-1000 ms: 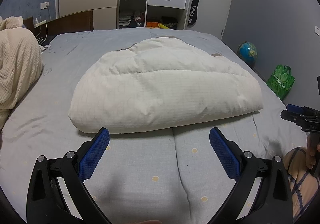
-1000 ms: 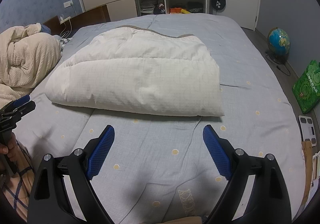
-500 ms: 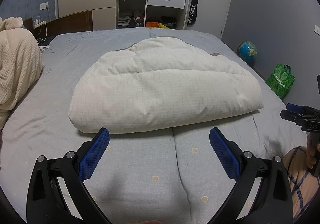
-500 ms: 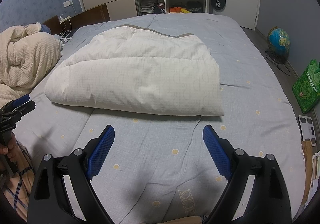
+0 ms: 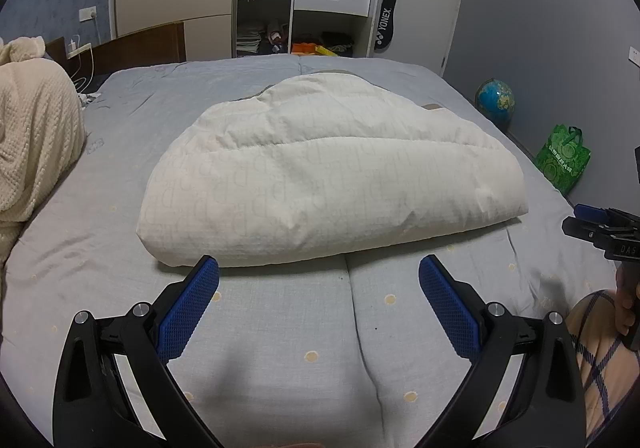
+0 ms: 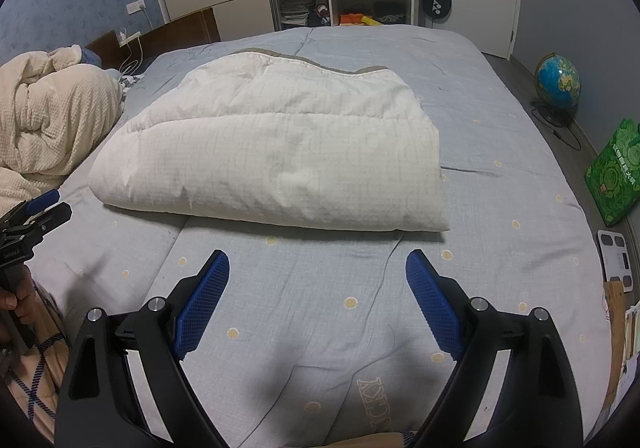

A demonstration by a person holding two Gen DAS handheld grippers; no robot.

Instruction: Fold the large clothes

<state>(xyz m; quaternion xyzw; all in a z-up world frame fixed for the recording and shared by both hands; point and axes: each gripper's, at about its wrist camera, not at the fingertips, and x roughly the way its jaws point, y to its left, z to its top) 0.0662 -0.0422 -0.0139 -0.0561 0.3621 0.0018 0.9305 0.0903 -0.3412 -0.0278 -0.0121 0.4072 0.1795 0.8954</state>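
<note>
Two released grippers face a folded white quilted padded garment (image 5: pixel 332 184) at frame centre.
Left gripper (image 5: pixel 319 276) and right gripper (image 6: pixel 317 272) hang spread wide, empty; likely poised for its near edge.

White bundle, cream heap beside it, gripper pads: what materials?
White bundle: looks like thin woven cloth over puffy fill; matte, stitched seams, faint grid and letter print. Cream heap: seemingly soft waffle-knit or fleece, bumpy texture. Left gripper pads: blue, probably rubber or plastic, fine cross-hatched grip. Right gripper: same look.

Left tool (image 5: pixel 319 276) and right tool (image 6: pixel 318 270) both gape wide, empty.
</note>
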